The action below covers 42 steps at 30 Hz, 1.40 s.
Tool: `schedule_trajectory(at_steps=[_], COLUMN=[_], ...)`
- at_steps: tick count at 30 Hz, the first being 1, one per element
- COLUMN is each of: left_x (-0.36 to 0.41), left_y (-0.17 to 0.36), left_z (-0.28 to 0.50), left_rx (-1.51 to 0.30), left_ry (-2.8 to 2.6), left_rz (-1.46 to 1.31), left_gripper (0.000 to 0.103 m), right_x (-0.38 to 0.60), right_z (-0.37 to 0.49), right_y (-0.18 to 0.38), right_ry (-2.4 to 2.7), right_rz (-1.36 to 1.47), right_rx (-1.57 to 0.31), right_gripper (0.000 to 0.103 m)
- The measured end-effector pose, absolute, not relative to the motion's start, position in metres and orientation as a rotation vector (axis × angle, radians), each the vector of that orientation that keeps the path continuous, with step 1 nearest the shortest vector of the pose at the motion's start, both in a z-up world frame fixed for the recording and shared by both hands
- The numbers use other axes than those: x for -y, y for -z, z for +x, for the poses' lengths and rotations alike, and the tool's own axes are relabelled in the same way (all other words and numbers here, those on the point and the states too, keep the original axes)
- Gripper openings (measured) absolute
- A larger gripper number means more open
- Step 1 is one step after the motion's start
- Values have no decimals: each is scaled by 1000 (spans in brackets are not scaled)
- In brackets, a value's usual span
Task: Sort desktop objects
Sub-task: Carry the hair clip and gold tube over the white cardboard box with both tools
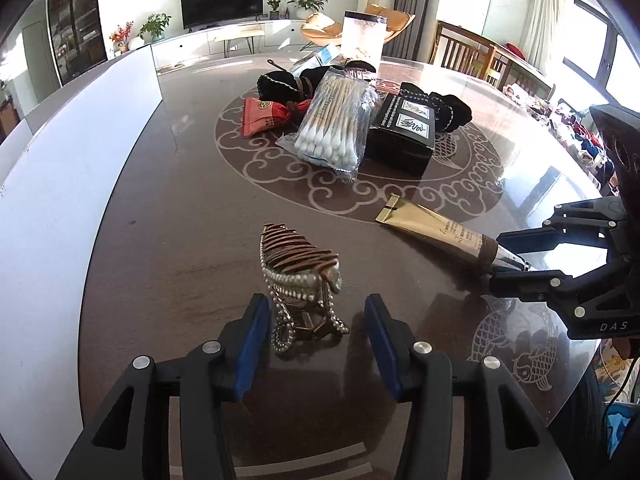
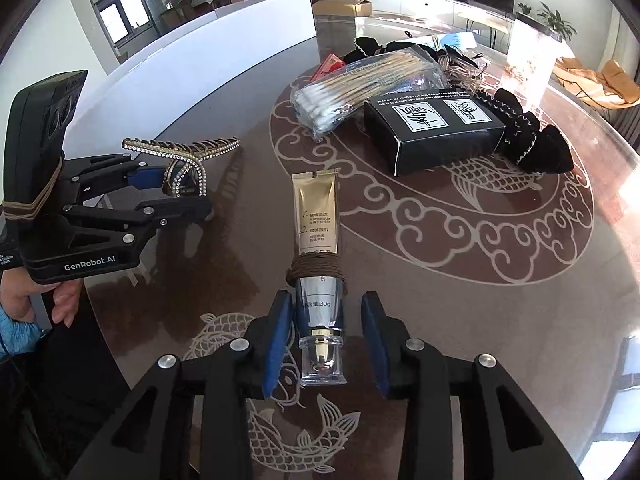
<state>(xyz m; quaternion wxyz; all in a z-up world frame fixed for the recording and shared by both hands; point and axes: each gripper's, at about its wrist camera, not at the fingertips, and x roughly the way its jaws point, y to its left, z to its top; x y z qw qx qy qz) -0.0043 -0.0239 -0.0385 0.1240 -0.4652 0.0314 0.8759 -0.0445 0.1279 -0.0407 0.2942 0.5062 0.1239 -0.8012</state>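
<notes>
A bronze hair claw clip with pearl and rhinestone trim [image 1: 302, 280] stands on the dark round table [image 1: 180, 220]. My left gripper [image 1: 316, 344] is open, its blue pads either side of the clip's handle end; the clip also shows in the right wrist view [image 2: 188, 160]. A gold cream tube [image 2: 318, 236] with a brown band and clear cap lies on the table. My right gripper [image 2: 326, 344] is open around its cap end; it also shows in the left wrist view [image 1: 502, 270].
Mid-table lie a bag of cotton swabs [image 1: 336, 128], a black box [image 1: 404, 136], black fabric pieces [image 1: 448, 112], a red pouch [image 1: 264, 114] and a clear container [image 1: 362, 40]. A white panel [image 1: 60, 160] stands along the left edge.
</notes>
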Motion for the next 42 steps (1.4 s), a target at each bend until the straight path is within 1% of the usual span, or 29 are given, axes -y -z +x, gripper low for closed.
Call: schedule_trajectory(at_steps=[2, 9, 10, 11, 13, 15, 21, 24, 26, 29, 33, 36, 38, 42], left_x=[27, 32, 31, 31, 33, 36, 46, 63, 80, 112, 147, 164, 175, 209], left_y=[36, 42, 42, 41, 35, 24, -19, -42, -57, -74, -90, -97, -101, -106], left_z=[-1, -14, -15, -16, -17, -13, 1, 9, 14, 19, 34, 44, 47, 47], left_rx=[-110, -71, -73, -60, -35, -10, 35, 103, 134, 170, 187, 206, 221, 271], left_ry=[-2577, -2575, -2577, -2576, -2588, -2595, -2617, -2625, -2648, -2697, -2745, -2755, -2764, -2807], left_rz=[-1347, -1403, -1402, -1401, -1382, -1346, -1249, -1212, -1189, -1181, -1172, -1165, -1162, -1172], left_gripper=[65, 66, 58, 36, 23, 23, 23, 23, 23, 23, 23, 23, 23, 23], right_x=[-125, -99, -97, -96, -97, -102, -117, -111, -100, -76, -55, -54, -47, -16], right_z=[-46, -50, -50, -49, -48, -43, -34, -35, -34, -40, -50, -59, -61, -62], right_y=[37, 42, 42, 43, 41, 34, -12, -37, -55, -74, -74, -68, -71, -94], right_ry=[2121, 2062, 2066, 2074, 2064, 2084, 2134, 2142, 2145, 2133, 2109, 2092, 2092, 2074], right_rz=[1337, 1366, 1372, 1376, 1388, 1372, 1299, 1247, 1206, 1160, 1174, 1216, 1202, 1130], right_rx=[-370, -491, -506, -522, -500, -484, -316, -275, -248, -262, -308, -255, -256, -266], right_gripper=[46, 46, 39, 30, 29, 29, 29, 22, 22, 22, 22, 21, 15, 14])
